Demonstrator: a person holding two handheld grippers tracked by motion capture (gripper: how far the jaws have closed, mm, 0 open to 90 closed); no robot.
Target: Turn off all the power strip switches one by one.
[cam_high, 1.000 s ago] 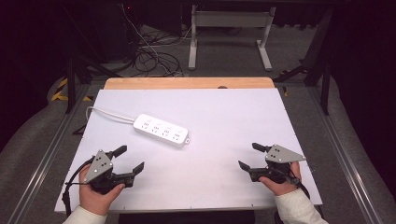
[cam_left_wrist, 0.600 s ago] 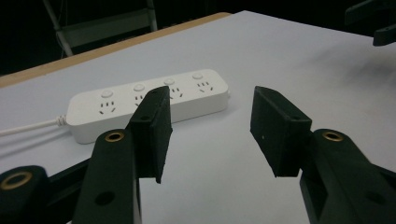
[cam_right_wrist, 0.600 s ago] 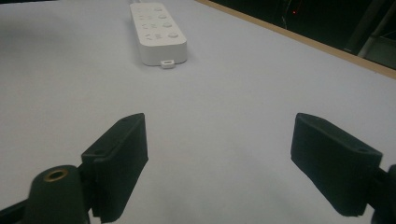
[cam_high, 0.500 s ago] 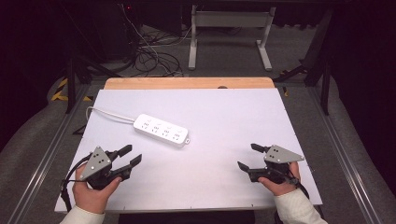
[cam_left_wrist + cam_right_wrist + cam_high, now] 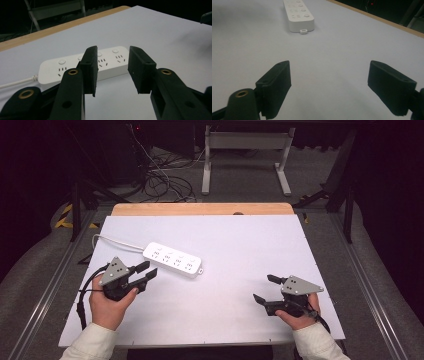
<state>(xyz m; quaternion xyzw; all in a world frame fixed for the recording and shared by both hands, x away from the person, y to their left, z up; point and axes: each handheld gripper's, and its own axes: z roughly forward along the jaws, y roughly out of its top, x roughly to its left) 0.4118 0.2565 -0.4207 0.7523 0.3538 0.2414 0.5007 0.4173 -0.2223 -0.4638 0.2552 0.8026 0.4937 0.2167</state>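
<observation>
1. Left claw sits near the left end of the strip, not touching it. Its jaws have just been closing, with a gap left and nothing between them, so it grips nothing.
2. From the left gripper view, the strip lies just past the two black jaws, long side on. It rests flat on the white table, a bit left of the middle, and its white cord runs off toward the left edge.
3. I think the step now is to reach for the strip. To do it well, open the jaws wider than the strip first. As they stand, they look too narrow to fit over it.
4. Then come down with one jaw on each long side, near the middle, so it stays level when lifted.
5. Go slow and watch the cord, since it could tug the strip sideways.
6. Right claw rests near the right front of the table, well apart from the strip. Its jaws are spread wide with nothing in them.
7. In the right gripper view, the strip lies far off, with a small tab on its near end.
8. I can read no words or brand. I see only round buttons and little plug holes on top.
</observation>
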